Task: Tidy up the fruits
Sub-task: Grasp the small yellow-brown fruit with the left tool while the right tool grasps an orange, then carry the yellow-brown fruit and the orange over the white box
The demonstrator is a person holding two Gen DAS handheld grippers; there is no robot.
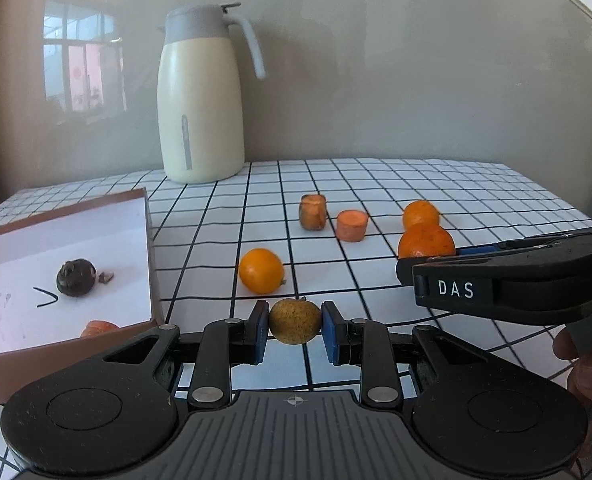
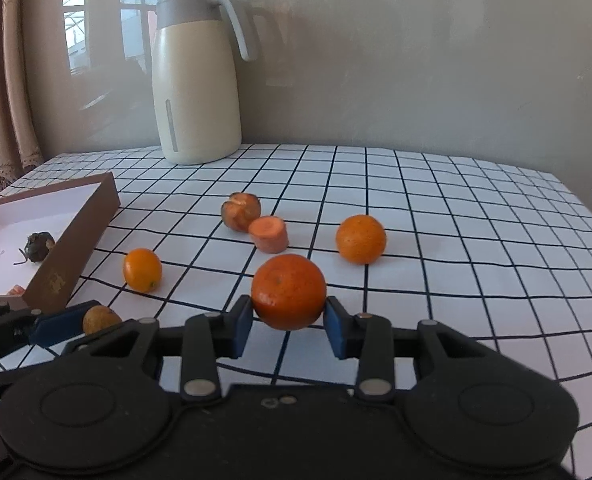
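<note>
A white tabletop (image 1: 375, 184) ruled in a black grid stands against a plain grey wall (image 1: 415, 60), which carries a dim reflection of a window; a curtain (image 2: 4, 80) hangs at the far left. A cream jug (image 1: 200, 92) with a grey lid stands at the back. A brown box (image 1: 150, 240) with a white floor sits at the left, holding a dark round fruit (image 1: 76, 278) and an orange piece cut off by its near wall. Out on the grid lie two carrot stubs, one browned (image 1: 313, 212) and one fresh (image 1: 351, 225), touching in the right view, plus a kumquat (image 1: 261, 271) and a far mandarin (image 2: 360, 239). The left claw (image 1: 295, 326) is closed on a small yellow-brown fruit (image 1: 295, 321), its blue pads pressed to both sides, just right of the box. The right claw (image 2: 288, 320) grips a larger mandarin (image 2: 288, 291) near the tabletop's middle. Whether either fruit is lifted cannot be told. Fingertips of a hand (image 1: 587, 364) show at the right edge, mostly cut off.
</note>
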